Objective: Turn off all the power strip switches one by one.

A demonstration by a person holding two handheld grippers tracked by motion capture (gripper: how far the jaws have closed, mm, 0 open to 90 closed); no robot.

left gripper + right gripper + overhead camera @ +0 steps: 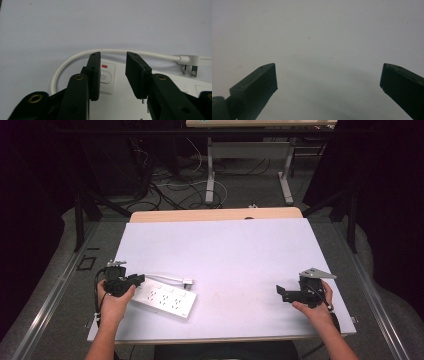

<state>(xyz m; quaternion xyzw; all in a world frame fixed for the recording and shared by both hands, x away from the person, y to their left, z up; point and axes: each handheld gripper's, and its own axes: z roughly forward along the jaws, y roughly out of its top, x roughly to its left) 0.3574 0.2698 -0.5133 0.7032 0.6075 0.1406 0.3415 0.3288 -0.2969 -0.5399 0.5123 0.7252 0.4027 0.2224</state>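
Left gripper (113, 72): I read jaws parted over the power strip (165, 298) switch (107, 77). Right gripper (328, 85): jaws wide apart above bare table (240, 255), far right.

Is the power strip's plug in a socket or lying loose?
Loose. The plug lies on the white table beside the power strip with its bare prongs showing, at the end of the white cord.
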